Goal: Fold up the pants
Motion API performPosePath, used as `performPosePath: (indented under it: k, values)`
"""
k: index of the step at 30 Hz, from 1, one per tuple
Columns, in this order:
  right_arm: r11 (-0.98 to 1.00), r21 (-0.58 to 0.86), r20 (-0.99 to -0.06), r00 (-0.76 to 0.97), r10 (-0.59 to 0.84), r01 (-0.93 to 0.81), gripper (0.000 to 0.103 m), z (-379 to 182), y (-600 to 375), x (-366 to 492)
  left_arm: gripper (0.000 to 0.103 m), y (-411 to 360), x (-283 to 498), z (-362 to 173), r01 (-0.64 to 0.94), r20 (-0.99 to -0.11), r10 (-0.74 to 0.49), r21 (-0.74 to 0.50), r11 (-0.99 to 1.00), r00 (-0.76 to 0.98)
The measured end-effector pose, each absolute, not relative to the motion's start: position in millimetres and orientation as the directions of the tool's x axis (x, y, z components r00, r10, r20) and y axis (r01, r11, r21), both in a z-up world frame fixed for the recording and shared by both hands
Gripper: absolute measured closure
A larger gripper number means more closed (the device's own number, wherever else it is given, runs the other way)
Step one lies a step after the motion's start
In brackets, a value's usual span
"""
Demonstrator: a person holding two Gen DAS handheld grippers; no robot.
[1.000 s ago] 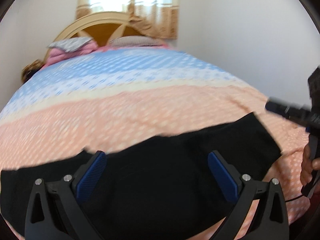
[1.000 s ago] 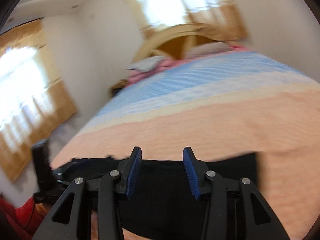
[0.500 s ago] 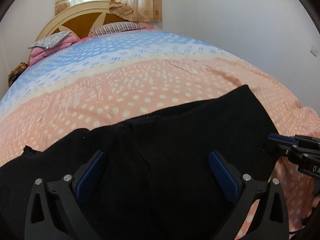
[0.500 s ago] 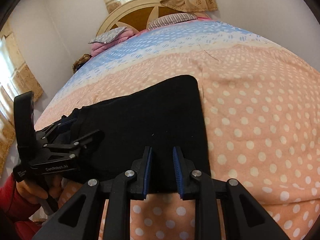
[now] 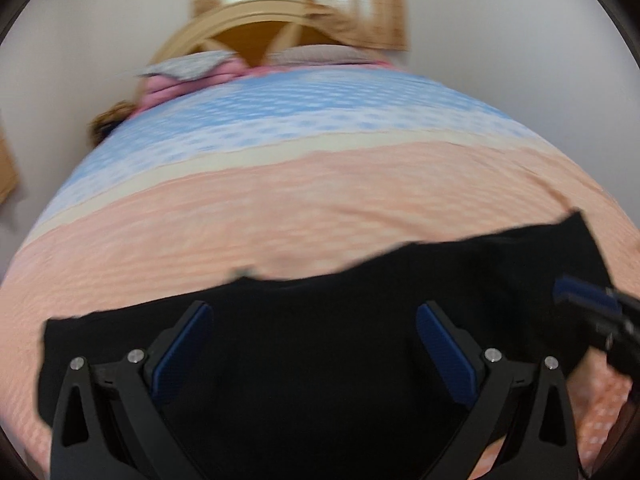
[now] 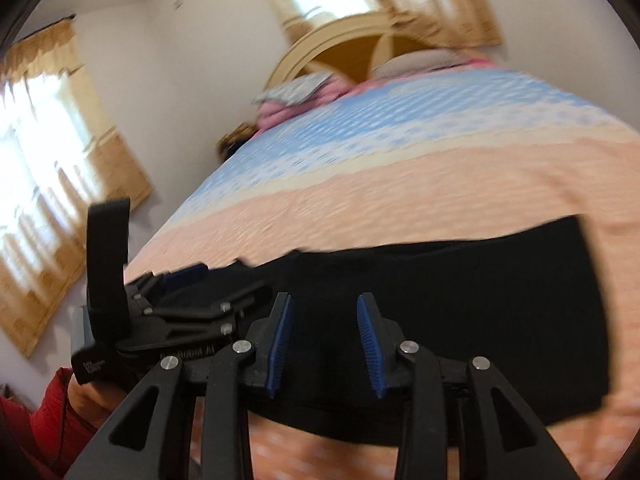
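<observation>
Black pants (image 5: 320, 340) lie flat across the near end of the bed, also in the right wrist view (image 6: 460, 312). My left gripper (image 5: 314, 344) is wide open above the pants, holding nothing. My right gripper (image 6: 324, 336) is partly open above the pants near their front edge, holding nothing. The right gripper's blue-padded tip (image 5: 588, 300) shows at the right edge of the left wrist view. The left gripper (image 6: 192, 304) shows at the left of the right wrist view, over the pants' left end. Both views are motion-blurred.
The bed has a peach, cream and blue dotted cover (image 5: 320, 200). Pillows and a pink blanket (image 5: 192, 72) lie by the wooden headboard (image 5: 276, 24). Curtained windows (image 6: 48, 168) line the left wall. A red sleeve (image 6: 48, 424) shows at lower left.
Both cameras have tilted up and drawn back from the pants. My right gripper has opened from a narrow gap to a wider one. The left gripper stays wide open.
</observation>
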State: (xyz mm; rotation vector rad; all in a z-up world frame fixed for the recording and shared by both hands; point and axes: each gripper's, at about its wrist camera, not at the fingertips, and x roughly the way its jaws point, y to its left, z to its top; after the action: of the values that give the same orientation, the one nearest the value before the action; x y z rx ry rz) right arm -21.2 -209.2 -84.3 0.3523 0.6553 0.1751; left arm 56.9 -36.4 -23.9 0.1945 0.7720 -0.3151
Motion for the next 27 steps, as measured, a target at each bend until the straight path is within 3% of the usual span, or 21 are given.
performPosePath:
  k: [7, 13, 15, 19, 27]
  values:
    - [0.908, 0.346, -0.601, 0.687, 0.408, -0.237, 0.067, -104.4, -102.9, 15.6, 0.0, 86.5, 63.8, -35.0, 0.086, -0.705, 0.011, 0.102, 0.991, 0.709]
    - [0.917, 0.222, -0.68, 0.621, 0.389, -0.332, 0.067, -133.9, -40.2, 23.7, 0.0, 180.1, 65.7, -46.8, -0.144, -0.714, 0.135, 0.048, 0.988, 0.688]
    - [0.921, 0.207, -0.716, 0.591, 0.372, -0.33, 0.067, -145.7, -32.5, 25.3, 0.0, 198.8, 65.8, -53.5, -0.196, -0.728, 0.127, -0.01, 0.981, 0.673]
    - [0.925, 0.201, -0.722, 0.59, 0.362, -0.322, 0.064, -153.3, -28.7, 26.0, 0.0, 218.3, 64.3, -72.3, -0.235, -0.767, -0.007, -0.206, 0.95, 0.642]
    - [0.921, 0.204, -0.715, 0.593, 0.371, -0.331, 0.06, -154.5, -26.0, 20.5, 0.0, 211.6, 43.7, -74.6, -0.273, -0.764, -0.058, -0.299, 0.914, 0.642]
